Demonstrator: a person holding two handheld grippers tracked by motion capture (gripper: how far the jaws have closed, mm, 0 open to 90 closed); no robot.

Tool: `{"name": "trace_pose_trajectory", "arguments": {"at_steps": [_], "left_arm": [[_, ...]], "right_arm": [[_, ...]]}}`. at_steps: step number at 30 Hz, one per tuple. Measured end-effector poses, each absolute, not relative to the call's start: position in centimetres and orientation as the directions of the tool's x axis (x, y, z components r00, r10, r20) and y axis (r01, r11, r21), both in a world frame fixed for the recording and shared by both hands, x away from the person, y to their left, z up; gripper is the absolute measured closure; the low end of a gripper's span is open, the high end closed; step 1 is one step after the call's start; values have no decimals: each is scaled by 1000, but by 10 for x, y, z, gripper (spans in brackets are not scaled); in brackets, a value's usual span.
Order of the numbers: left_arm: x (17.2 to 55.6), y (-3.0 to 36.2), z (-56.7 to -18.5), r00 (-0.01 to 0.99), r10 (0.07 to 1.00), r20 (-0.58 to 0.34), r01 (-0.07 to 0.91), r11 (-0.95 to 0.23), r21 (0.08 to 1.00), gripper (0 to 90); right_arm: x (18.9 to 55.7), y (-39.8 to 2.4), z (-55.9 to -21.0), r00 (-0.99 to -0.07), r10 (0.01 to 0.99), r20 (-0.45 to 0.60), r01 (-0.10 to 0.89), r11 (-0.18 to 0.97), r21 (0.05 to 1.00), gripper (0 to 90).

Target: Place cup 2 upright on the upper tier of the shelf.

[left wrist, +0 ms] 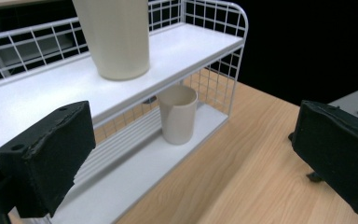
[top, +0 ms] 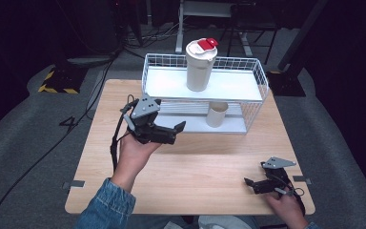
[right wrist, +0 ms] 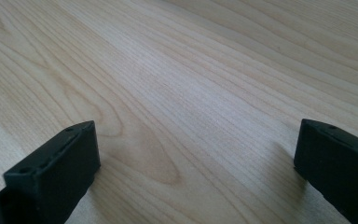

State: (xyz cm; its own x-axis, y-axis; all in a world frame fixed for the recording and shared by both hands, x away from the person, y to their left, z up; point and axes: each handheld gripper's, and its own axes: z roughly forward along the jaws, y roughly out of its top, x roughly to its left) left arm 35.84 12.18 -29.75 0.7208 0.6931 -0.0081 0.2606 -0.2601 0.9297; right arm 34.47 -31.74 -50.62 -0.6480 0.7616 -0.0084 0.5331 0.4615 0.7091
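Now the left hand-held gripper (top: pixel 178 130) hovers wide open and empty, facing the small cup (top: pixel 216 114).
That cup stands upright on the wire rack's (top: pixel 262 81) lower shelf; the right hand-held gripper (top: pixel 249 184) rests open on the worktop (top: pixel 209 162), near right.

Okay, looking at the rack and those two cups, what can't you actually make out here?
- Inside of the small cream cup on the lower shelf: the left gripper view sees it from the side, and the high view has the white wire rack's upper shelf over it.
- Top of the tall cream red-lidded tumbler: cut off by the left gripper view's upper edge.
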Motion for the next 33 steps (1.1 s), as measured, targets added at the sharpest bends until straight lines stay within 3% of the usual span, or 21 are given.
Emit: {"name": "trace_pose_trajectory", "arguments": {"at_steps": [33], "left_arm": [[319,152,-420,665,745,-48,430,-329,841,0]], "right_arm": [[345,-317,-506,-647,762,-7,535,460,709,2]]}}
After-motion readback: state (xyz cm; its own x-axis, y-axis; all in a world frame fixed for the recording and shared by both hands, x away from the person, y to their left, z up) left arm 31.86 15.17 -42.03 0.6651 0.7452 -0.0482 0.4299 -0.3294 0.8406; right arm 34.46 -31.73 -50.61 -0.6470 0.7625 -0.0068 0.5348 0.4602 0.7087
